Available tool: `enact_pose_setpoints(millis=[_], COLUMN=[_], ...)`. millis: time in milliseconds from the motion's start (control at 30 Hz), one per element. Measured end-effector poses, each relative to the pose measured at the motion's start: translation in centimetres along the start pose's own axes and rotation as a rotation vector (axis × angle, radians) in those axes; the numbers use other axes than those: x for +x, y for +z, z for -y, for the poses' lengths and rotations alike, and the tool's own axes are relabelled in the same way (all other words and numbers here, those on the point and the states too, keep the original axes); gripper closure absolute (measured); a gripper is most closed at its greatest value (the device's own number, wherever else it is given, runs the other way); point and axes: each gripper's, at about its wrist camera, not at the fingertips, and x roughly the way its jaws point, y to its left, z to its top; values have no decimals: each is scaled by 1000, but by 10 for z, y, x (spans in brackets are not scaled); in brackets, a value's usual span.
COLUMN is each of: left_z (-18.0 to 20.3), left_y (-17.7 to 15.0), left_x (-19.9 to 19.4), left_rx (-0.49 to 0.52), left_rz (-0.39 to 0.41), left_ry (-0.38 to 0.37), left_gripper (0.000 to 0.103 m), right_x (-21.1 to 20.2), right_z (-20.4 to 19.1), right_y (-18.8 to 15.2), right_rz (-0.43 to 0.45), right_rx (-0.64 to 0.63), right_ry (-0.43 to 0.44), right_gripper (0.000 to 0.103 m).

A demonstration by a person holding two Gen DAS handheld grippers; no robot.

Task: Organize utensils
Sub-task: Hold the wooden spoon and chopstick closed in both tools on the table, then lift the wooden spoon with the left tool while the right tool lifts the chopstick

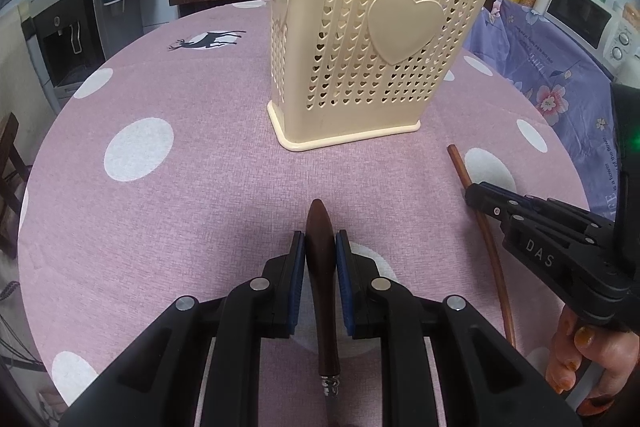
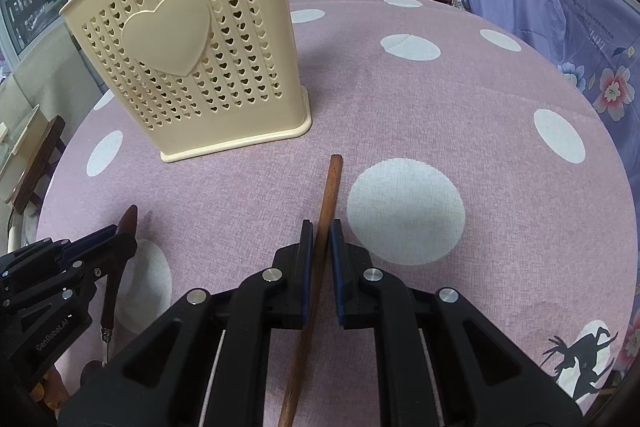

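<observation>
L gripper [image 1: 320,247] clamped on dark handle [image 1: 320,267], R gripper [image 2: 321,239] clamped on chopstick [image 2: 330,187], caddy [image 1: 360,47] beyond, hand [image 1: 580,355] in L view only.

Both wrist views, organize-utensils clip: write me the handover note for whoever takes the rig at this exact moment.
Left gripper: shut on the dark brown wooden handle of a metal-necked utensil, low over the pink polka-dot tablecloth.
Right gripper: shut on a reddish-brown wooden chopstick.
Cream perforated plastic utensil holder with heart emblem stands upright beyond both grippers, apart from them, with some utensils already in it.
Done: both items gripped.
Left: carry each to the holder and drop it in.
</observation>
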Motion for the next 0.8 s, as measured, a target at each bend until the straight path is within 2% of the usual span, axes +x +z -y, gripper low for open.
enact_pose_setpoints(millis=[300, 667, 800], left_z=[1, 4, 6], left_y=[3, 6, 7], left_x=[-13, -53, -62], left_rx=[1, -3, 0], left_rz=[31, 117, 139], left_ry=[-11, -58, -61], left_gripper=[87, 87, 87], right_x=[-12, -63, -62], right_z=[1, -3, 2], right_y=[0, -2, 1], right_rz=[22, 130, 143], right_rx=[3, -14, 2], right_ry=[13, 59, 56], right_gripper=[94, 95, 92])
